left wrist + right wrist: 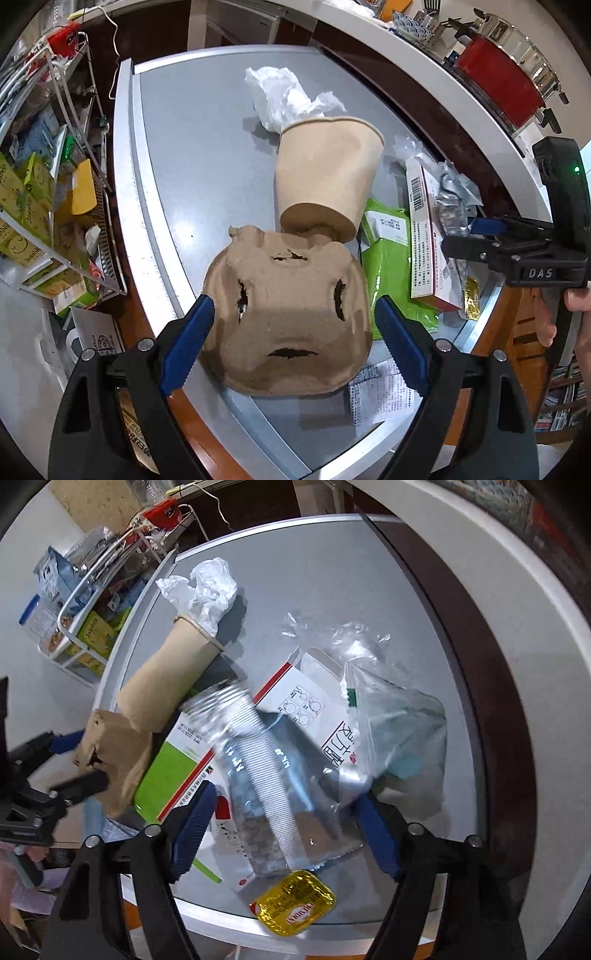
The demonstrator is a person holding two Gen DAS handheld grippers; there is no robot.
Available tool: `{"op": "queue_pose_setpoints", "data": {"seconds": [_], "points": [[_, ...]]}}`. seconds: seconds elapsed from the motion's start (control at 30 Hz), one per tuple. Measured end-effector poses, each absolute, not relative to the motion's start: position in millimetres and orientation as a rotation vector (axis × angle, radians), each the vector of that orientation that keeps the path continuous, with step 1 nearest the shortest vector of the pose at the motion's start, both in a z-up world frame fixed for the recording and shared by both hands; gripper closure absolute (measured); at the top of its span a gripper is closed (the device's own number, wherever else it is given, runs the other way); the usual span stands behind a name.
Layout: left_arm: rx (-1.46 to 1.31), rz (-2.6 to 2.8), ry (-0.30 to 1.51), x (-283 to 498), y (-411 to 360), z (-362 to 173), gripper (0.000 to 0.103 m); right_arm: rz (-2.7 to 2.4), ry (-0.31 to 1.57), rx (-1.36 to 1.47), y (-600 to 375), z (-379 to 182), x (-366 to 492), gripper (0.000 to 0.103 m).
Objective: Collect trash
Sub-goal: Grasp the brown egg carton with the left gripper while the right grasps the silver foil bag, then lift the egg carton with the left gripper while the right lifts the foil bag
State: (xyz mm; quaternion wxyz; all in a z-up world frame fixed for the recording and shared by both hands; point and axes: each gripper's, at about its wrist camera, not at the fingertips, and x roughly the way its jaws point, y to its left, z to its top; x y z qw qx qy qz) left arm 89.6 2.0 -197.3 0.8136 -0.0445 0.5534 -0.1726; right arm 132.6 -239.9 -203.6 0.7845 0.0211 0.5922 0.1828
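Observation:
A brown pulp cup carrier [286, 317] sits between the blue fingers of my left gripper [291, 339]; the jaws stand wide and touch its sides at most lightly. A tan paper cup [327, 173] lies tipped against it, with crumpled white tissue [284, 94] behind. My right gripper [284, 823] is open around a clear plastic cup [255, 775] lying on clear bags [388, 709]. A white and red box [314, 705], a green packet [173, 771] and a gold butter portion [293, 904] lie around it. The right gripper also shows in the left wrist view [480, 240].
The trash lies on a grey table [192, 155] with a metal rim. A wire rack of boxes [44, 206] stands left of it. A white counter [424, 55] with a red pot [502, 81] runs behind. A printed receipt [384, 391] lies near the front edge.

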Motion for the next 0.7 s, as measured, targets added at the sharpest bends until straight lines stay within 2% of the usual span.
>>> {"op": "queue_pose_setpoints", "data": {"seconds": [0.03, 0.1, 0.43, 0.7], "points": [[-0.101, -0.372, 1.189, 91, 2, -200, 0.026, 0.399, 1.276, 0.053, -241, -204, 133, 0.035], [-0.115, -0.373, 1.211, 93, 4, -205, 0.032, 0.403, 1.274, 0.059, -244, -205, 132, 0.038], [-0.114, -0.357, 1.193, 92, 6, -200, 0.033, 0.445, 1.252, 0.099, -250, -199, 133, 0.055], [-0.130, -0.345, 1.170, 88, 9, -191, 0.034, 0.465, 1.232, 0.116, -254, -190, 132, 0.059]]}}
